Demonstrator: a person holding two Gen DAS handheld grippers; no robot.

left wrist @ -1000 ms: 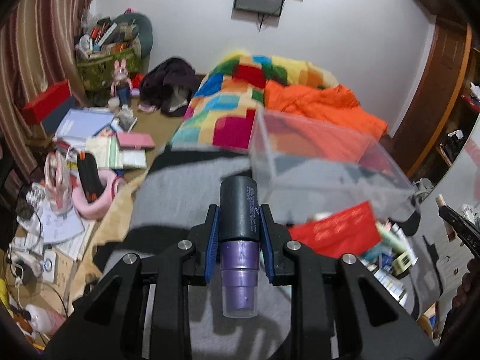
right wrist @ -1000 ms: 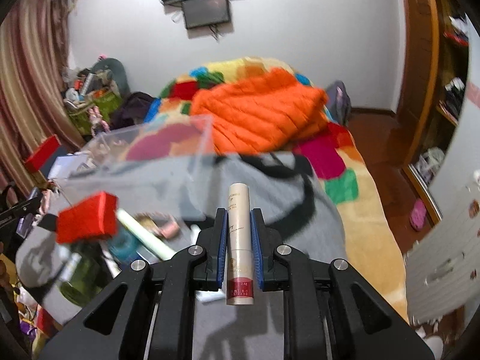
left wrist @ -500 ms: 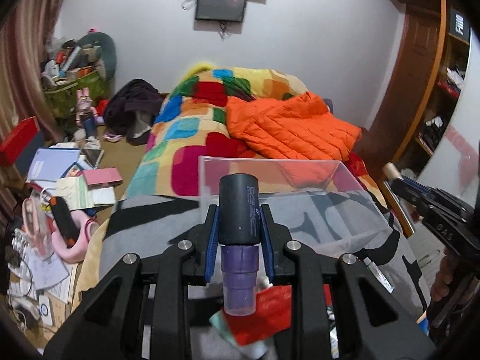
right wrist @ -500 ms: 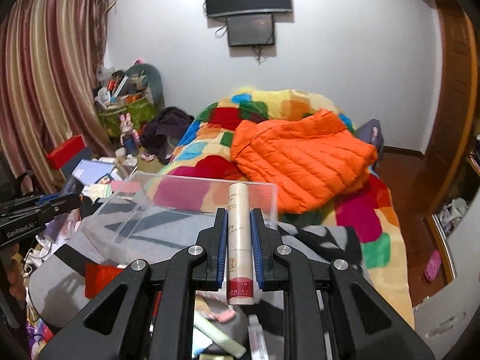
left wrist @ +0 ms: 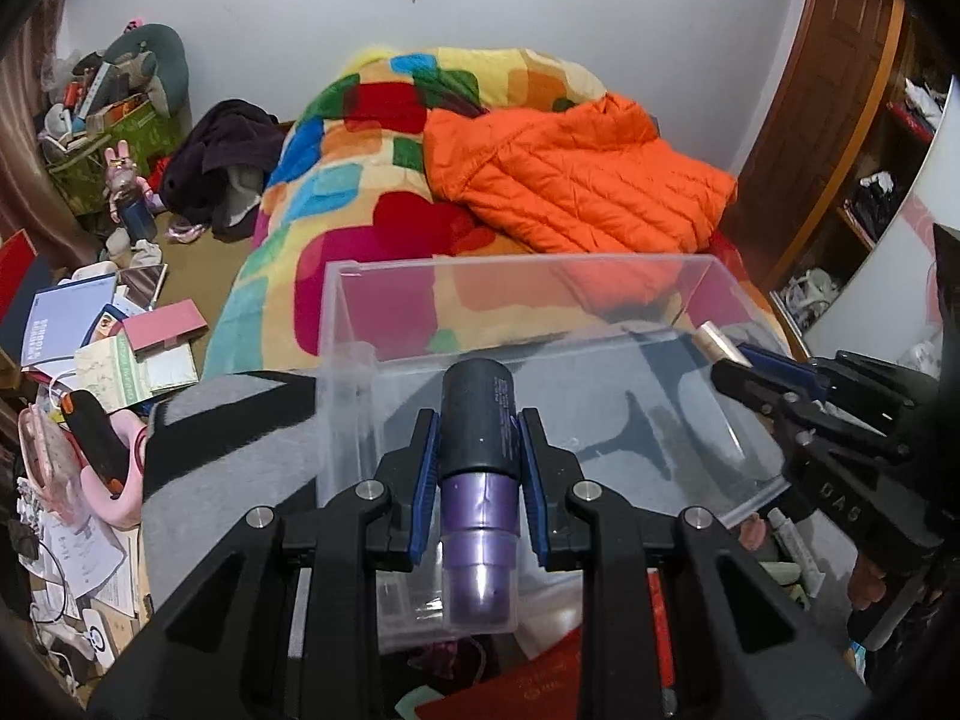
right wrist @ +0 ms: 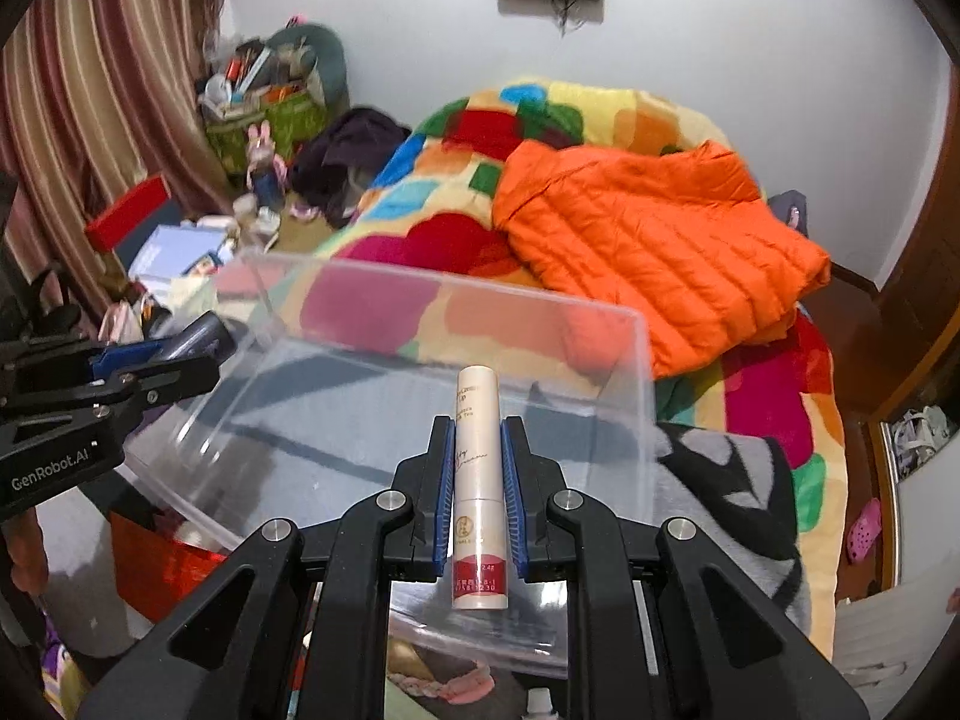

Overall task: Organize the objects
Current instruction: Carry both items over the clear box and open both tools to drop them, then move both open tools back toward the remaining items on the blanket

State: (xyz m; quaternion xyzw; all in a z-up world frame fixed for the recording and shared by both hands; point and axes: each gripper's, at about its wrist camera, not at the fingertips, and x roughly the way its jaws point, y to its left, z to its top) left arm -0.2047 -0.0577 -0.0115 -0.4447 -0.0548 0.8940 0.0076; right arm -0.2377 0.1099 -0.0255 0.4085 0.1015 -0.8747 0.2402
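Observation:
My left gripper (left wrist: 478, 438) is shut on a dark bottle with a purple base (left wrist: 478, 456), held just over the near wall of a clear plastic box (left wrist: 384, 312). My right gripper (right wrist: 478, 456) is shut on a cream tube with a red band (right wrist: 477, 468), above the same clear box (right wrist: 636, 372). The box has nothing inside and rests on a grey and black blanket (left wrist: 228, 420). Each gripper shows in the other's view: the right gripper (left wrist: 738, 360) at the box's right side, the left gripper (right wrist: 180, 354) at its left side.
A red packet (left wrist: 540, 684) and several small tubes (left wrist: 792, 540) lie in front of the box. Behind it are a colourful quilt (left wrist: 360, 180) and an orange jacket (left wrist: 576, 180). Books and clutter (left wrist: 90, 324) cover the floor at left. A wooden door (left wrist: 828, 90) stands at right.
Both grippers swung toward the clear box, carrying their objects. The box went from off to one side to directly beneath both, and each gripper came into the other's view.

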